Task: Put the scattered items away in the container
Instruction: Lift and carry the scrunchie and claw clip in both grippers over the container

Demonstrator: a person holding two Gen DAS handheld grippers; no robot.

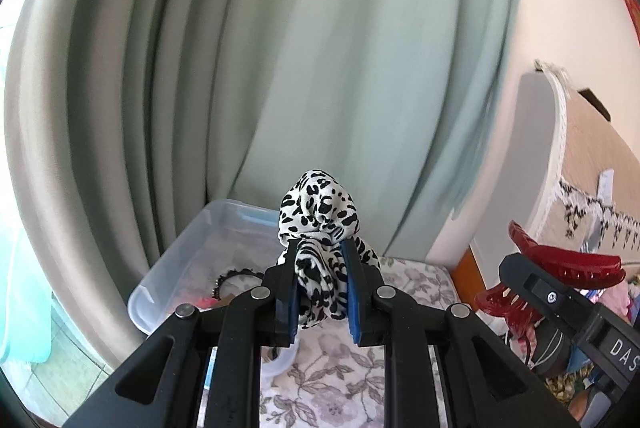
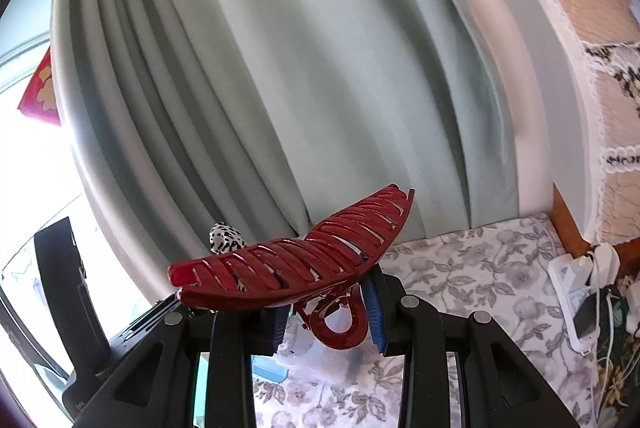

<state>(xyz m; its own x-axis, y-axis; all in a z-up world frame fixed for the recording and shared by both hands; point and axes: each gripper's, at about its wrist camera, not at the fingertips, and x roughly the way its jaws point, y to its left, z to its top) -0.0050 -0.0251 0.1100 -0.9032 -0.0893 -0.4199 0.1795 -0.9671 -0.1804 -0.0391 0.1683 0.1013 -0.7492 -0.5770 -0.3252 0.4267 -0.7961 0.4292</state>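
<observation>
My left gripper (image 1: 320,268) is shut on a black-and-white leopard-print scrunchie (image 1: 320,212), held up in the air in front of a pale green curtain. Below and to its left stands a clear plastic container (image 1: 168,268) with a dark beaded hair band (image 1: 232,276) inside. My right gripper (image 2: 326,302) is shut on a large dark red claw hair clip (image 2: 288,264); the blue pads pinch the clip's looped handles. In the left wrist view the same clip (image 1: 576,264) and the right gripper show at the right edge. The scrunchie (image 2: 226,238) peeks out behind the clip.
A floral grey cloth (image 2: 460,268) covers the surface below both grippers. The green curtain (image 1: 320,48) hangs close behind. A lace-edged headboard cover (image 1: 592,164) stands at the right. White chargers and cables (image 2: 580,292) lie at the right edge.
</observation>
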